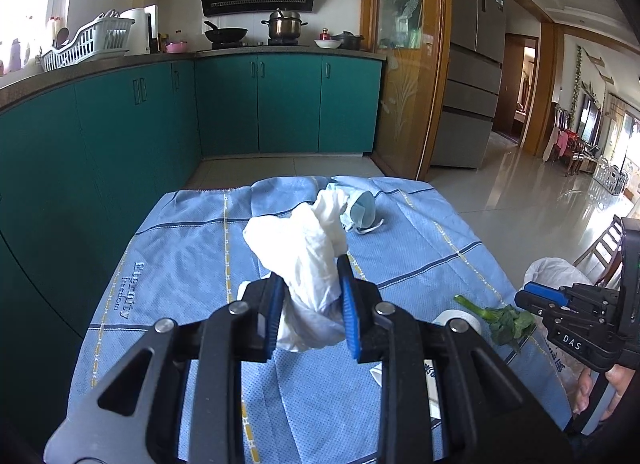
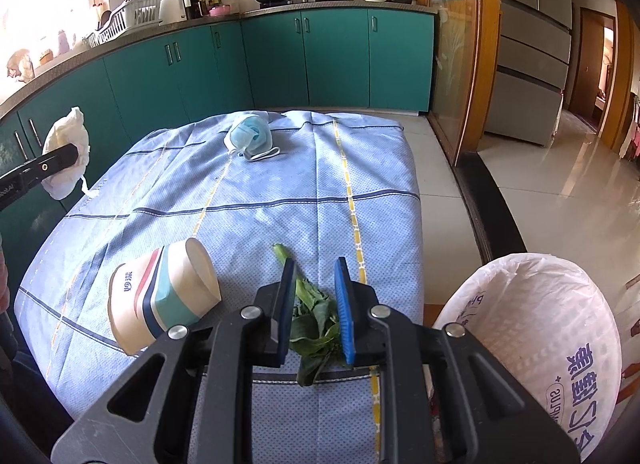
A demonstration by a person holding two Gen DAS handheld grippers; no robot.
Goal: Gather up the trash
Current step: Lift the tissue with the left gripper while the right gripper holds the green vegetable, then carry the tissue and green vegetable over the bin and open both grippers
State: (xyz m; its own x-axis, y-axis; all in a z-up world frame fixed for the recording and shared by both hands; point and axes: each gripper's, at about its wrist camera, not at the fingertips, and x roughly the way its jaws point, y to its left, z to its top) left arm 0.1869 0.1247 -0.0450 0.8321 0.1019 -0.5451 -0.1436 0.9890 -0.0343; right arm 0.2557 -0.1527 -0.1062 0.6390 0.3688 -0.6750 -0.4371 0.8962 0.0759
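My left gripper (image 1: 310, 270) is shut on a crumpled white tissue (image 1: 296, 240) and holds it above the blue checked tablecloth (image 1: 180, 248). In the right wrist view the same tissue (image 2: 66, 135) hangs at the far left. My right gripper (image 2: 315, 262) sits low at the table's near edge. Its blue pads close on a green vegetable leaf (image 2: 314, 320) whose stalk points away from me. A blue face mask (image 2: 250, 135) lies bunched at the far end of the table. A paper cup (image 2: 168, 296) lies on its side to the left of the right gripper.
A bin lined with a white printed bag (image 2: 532, 324) stands off the table's right near corner. Teal kitchen cabinets (image 2: 280, 55) run along the left and the back. A wooden glass-door frame (image 2: 452, 63) and a tiled floor lie to the right.
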